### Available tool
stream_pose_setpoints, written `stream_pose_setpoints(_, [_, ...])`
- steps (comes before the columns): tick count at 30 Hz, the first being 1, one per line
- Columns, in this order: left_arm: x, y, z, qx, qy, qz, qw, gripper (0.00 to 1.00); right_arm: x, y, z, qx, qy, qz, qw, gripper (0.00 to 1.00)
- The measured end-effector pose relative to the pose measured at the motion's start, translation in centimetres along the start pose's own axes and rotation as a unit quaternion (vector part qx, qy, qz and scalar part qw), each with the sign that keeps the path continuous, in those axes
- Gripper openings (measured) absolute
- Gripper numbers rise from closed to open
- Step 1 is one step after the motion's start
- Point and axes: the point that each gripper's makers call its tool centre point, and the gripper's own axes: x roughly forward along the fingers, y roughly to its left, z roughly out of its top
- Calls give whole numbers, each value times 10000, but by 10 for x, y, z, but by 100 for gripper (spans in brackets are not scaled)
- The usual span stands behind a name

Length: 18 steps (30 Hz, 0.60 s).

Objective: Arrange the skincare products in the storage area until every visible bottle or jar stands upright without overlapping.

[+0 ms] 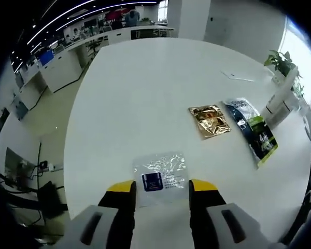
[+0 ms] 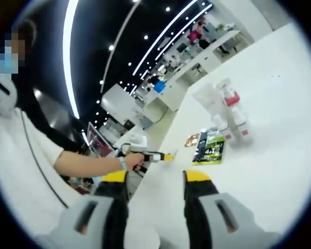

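A clear sachet with a dark blue label lies flat on the white table, between the yellow tips of my left gripper, which is open. Farther right lie a gold sachet and a dark packet with a green end. My right gripper hangs open over the table edge with nothing between its fingers. Ahead of it lie the green packet and the gold sachet, with white bottles with red caps standing upright behind them. A hand holds the left gripper low over the table.
White bottles or boxes and a potted plant stand at the table's right edge. A small white card lies further back. A person in a white shirt stands at the left. Office desks stand beyond the table.
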Motion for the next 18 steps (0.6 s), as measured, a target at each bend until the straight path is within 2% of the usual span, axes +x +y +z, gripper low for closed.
stream_pose_setpoints(9, [-8,0,-3,-39,-59,-13,10000,41,-2,4,0,-20,-19,61,10000,40])
stream_pose_setpoints(18, [-33,-8,5,-76,-408,-81,9991,41,0,17,0,-117,-8,243,9996,40])
